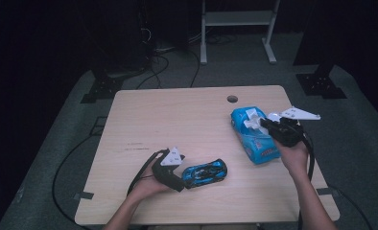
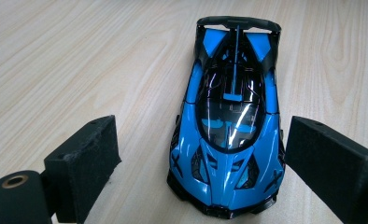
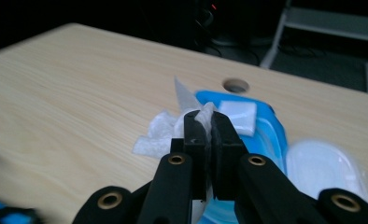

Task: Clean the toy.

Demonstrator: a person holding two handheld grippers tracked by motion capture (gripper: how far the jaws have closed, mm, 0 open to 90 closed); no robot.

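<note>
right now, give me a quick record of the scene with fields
left hand-held gripper: jaws open, standing either side of the toy car's nose
toy car: blue and black, on the table
right hand-held gripper: shut on a white wipe
wipe: partly pulled out of the pack
wipes pack: blue, lid open, right side of table
table: light wood
</note>
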